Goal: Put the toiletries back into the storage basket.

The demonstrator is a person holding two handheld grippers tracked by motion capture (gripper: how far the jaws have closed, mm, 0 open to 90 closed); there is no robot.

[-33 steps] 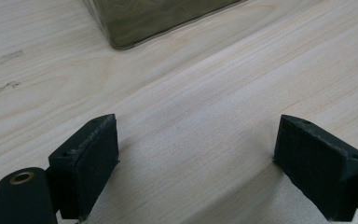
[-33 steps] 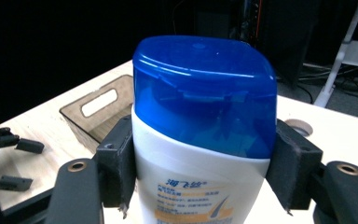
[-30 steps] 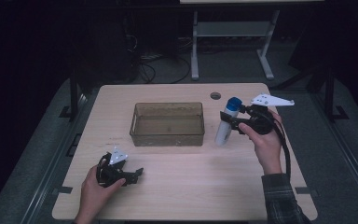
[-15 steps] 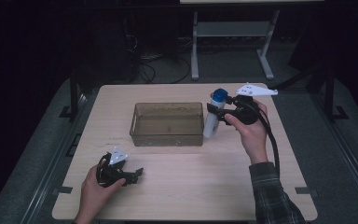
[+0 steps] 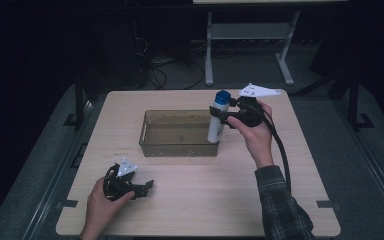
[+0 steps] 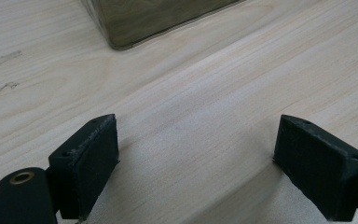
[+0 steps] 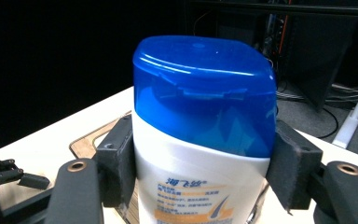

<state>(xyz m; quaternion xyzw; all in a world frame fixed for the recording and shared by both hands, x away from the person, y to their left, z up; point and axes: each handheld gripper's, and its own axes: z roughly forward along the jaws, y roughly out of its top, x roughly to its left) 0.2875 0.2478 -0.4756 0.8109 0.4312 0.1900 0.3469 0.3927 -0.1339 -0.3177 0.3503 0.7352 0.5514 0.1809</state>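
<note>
A white bottle with a blue cap (image 5: 218,117) (image 7: 200,140) hangs upright over the right end of the clear brownish bin (image 5: 152,145). My right gripper (image 5: 224,116) (image 7: 200,172) is shut on the bottle just below its cap, both pads pressed against its sides. My left gripper (image 5: 147,186) (image 6: 196,163) rests low on the table near the front left corner, jaws wide open with bare wood between them. A corner of the bin (image 6: 144,18) lies ahead of it.
The light wooden table (image 5: 290,165) has free room to the right and front of the bin. A small round dark disc lies behind the bottle at the back edge. A metal stand (image 5: 245,35) and cables sit on the floor beyond.
My right gripper has carried the bottle leftward, from the table right of the bin to above the bin's right end. The left gripper has stayed put.
</note>
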